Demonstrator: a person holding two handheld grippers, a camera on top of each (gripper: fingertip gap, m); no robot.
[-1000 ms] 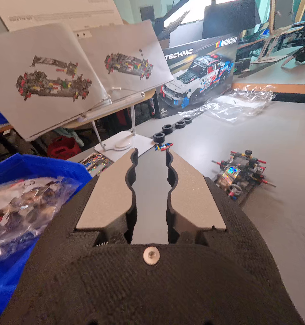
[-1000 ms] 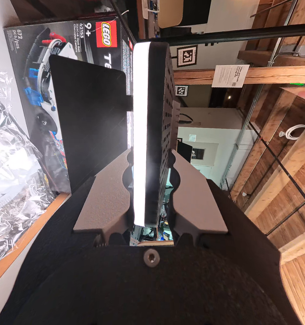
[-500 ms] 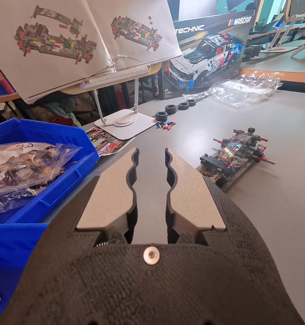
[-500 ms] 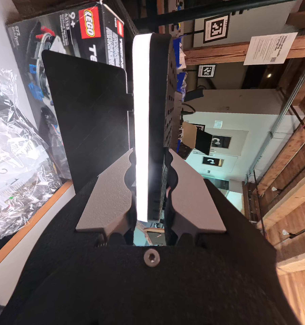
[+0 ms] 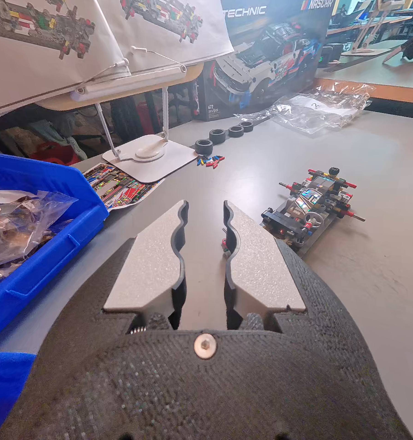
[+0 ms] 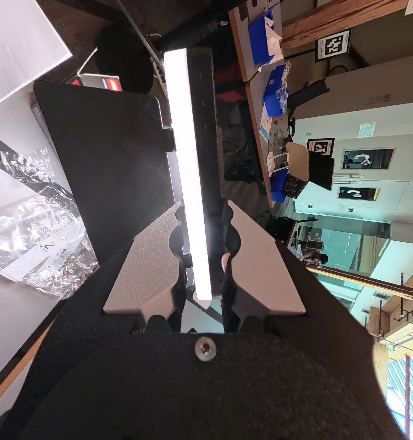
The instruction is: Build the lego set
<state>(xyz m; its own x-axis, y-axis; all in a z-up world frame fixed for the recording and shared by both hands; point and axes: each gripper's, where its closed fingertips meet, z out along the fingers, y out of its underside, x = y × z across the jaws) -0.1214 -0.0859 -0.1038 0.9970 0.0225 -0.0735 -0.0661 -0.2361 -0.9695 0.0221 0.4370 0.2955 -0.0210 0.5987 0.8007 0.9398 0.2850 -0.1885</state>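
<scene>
your left gripper (image 5: 205,209) has dropped lower, fingers apart and empty. ahead and to its right lies the chassis (image 5: 310,209), long axis running away rightward. your right gripper (image 6: 205,207), also parted, faces a light panel (image 6: 188,166).

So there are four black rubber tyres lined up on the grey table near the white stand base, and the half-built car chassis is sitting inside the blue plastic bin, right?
Not quite. The half-built car chassis sits on the grey table, not in the blue plastic bin, which holds clear bags of parts. The left wrist view shows it. The four black rubber tyres do line up near the white stand base.
</scene>
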